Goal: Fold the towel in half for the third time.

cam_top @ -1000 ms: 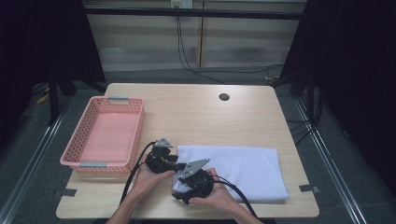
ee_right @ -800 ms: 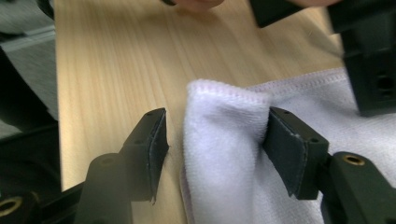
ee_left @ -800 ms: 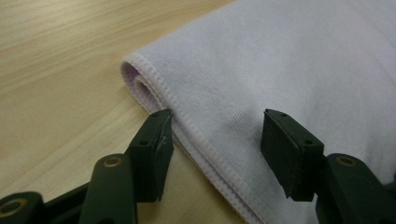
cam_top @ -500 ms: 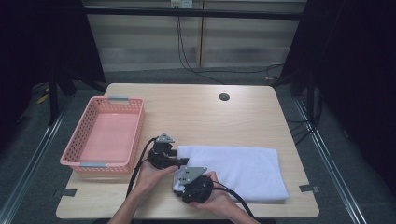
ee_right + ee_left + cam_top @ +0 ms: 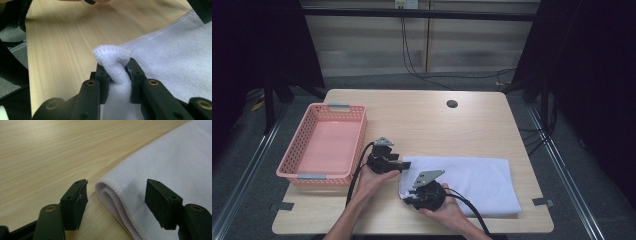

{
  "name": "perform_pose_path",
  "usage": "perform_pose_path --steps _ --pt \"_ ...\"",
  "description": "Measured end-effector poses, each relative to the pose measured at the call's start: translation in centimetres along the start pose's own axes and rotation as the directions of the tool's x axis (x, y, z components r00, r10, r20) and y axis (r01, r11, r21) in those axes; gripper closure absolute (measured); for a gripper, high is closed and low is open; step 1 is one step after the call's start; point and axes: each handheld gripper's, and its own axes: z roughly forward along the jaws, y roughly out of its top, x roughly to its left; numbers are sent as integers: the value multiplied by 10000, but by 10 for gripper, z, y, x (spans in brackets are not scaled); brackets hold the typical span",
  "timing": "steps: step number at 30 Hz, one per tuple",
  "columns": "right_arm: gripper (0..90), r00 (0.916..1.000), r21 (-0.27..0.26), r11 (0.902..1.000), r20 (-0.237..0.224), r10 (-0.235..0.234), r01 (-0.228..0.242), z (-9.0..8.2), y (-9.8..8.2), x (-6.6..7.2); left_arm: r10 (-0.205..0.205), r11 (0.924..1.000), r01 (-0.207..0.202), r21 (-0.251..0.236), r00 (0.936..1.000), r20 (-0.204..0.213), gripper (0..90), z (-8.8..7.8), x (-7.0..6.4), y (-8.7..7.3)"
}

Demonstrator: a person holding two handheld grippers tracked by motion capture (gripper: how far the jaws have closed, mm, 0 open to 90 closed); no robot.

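1. Right gripper view: my right gripper [image 5: 117, 72] has just been closing and pinches the white folded microfibre towel [image 5: 472, 180], near corner, on the light wooden table [image 5: 422, 120].
2. My left gripper [image 5: 116, 195] has just been opening; its jaws straddle the far corner without pressing.
3. Judged next: close left, then lift both.

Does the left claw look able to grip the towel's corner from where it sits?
Probably yes: the left claw stands open with the folded towel corner already between its pads, nothing in the way, while the right claw pinches another corner.
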Motion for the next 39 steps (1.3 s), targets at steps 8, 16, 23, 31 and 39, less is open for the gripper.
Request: perform_pose_path --steps 8,16,23,31,39 --pt "760 9998 75 9999 -177 99 -98 -1 1 -2 663 9976 -666 186 9976 194 456 11 -5 8" --pt "768 9991 72 9998 -386 185 -182 -6 1 -3 916 9927 -960 734 9939 611 596 17 -7 4" --pt "768 9985 50 9998 -509 180 -178 -10 -1 -4 618 9962 -653 580 9963 593 436 16 -2 3" --pt "773 9964 -155 9988 -726 445 -458 -16 2 -6 378 9962 -478 725 9902 1342 747 19 -6 4" --pt "774 9969 -822 9953 -646 454 -507 -41 22 -12 -274 9986 347 -409 9857 1663 754 3 -6 28"
